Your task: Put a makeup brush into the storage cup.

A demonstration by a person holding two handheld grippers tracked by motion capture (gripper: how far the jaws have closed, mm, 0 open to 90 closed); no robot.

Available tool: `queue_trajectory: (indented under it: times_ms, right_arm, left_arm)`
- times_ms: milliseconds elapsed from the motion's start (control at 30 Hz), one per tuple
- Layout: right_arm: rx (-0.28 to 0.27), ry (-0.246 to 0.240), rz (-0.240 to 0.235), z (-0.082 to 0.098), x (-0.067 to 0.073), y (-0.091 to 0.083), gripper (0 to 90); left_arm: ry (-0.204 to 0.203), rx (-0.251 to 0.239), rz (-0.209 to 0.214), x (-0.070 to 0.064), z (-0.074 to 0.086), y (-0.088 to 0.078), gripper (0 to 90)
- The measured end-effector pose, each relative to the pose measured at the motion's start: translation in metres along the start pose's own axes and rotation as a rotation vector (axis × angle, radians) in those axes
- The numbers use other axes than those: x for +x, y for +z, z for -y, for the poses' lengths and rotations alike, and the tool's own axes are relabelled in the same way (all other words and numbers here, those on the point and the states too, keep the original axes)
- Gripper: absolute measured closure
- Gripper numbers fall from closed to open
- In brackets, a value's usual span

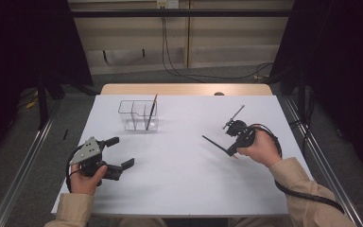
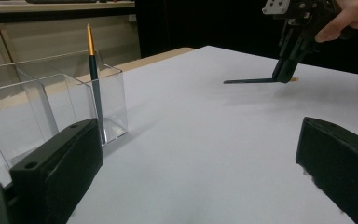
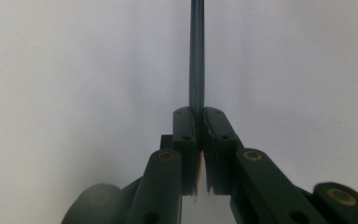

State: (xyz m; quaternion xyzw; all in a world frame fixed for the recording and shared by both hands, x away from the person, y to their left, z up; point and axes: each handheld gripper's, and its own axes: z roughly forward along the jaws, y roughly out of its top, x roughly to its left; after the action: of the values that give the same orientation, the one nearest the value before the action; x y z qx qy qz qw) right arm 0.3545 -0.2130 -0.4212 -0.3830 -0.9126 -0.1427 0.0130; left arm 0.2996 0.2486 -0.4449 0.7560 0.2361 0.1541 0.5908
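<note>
A clear plastic organiser (image 1: pixel 133 115) stands at the far left of the white table, with a dark pencil (image 1: pixel 151 111) with a gold top leaning upright in its right compartment. In the left gripper view, that same organiser (image 2: pixel 46 100) and pencil (image 2: pixel 94 84) sit just beyond the left jaw. My left gripper (image 1: pixel 122 152) rests open near the table's front left with nothing between its jaws (image 2: pixel 198 144). My right gripper (image 1: pixel 232 150) is shut on a second dark pencil (image 1: pixel 214 144), held low over the table and pointing left. The shaft (image 3: pixel 196 56) runs straight out from the closed jaws (image 3: pixel 199 119).
The white table top (image 1: pixel 184 184) has a wooden strip (image 1: pixel 184 89) along its far edge. Metal rails run along the floor on both sides. Black cables trail on the floor beyond the table.
</note>
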Motion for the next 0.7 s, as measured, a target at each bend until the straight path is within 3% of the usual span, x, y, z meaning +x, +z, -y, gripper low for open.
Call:
queue_trajectory:
  times_ms: [700]
  right_arm:
    - [-0.008,-0.116,-0.032,-0.014,0.032,0.000,84.0]
  left_arm:
    - [-0.005,0.002,0.012,0.000,0.000,0.001,0.4]
